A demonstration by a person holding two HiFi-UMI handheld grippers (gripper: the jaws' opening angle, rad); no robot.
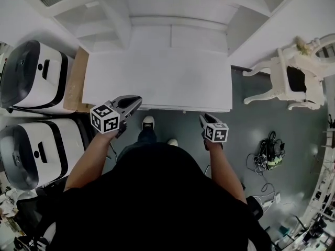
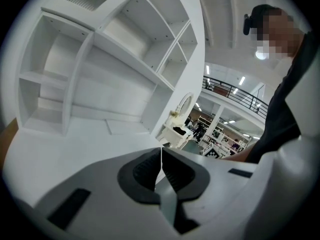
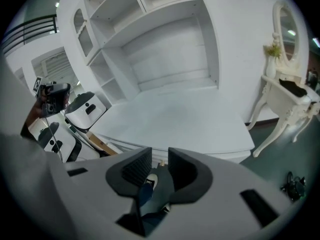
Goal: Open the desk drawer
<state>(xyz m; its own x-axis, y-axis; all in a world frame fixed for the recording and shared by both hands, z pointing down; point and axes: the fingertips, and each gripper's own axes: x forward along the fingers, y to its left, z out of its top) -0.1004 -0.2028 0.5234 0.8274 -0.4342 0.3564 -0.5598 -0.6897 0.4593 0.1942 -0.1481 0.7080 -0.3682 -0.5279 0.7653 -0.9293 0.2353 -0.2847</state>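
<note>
The drawer (image 3: 220, 155) sits directly under the front edge of the white surface (image 1: 157, 77). It looks fully closed, because its front shows only as a narrow white band flush below the top. Its long axis runs left to right along this front edge, so I judge that the pull must come straight back toward the person. A small knob (image 3: 162, 162) stands out from the drawer front.

The right gripper (image 1: 205, 119) is the nearer one. It hangs just in front of the edge and points down toward it. In the right gripper view its fingers (image 3: 132, 171) stand apart with a clear gap and hold nothing. The knob shows in this gap but lies beyond the tips, not yet between them. So the drawer is ahead of these fingers, and the approach seems already lined up on the knob.

The left gripper (image 1: 135, 101) is at the left front corner of the surface, above the top and not at the drawer. Its fingers (image 2: 145, 171) are pressed together with nothing between them.

Farther out, open shelves (image 2: 125, 39) rise behind the surface, two white machines (image 1: 31, 77) stand to the left, and a white dressing table (image 1: 293, 77) stands to the right.
</note>
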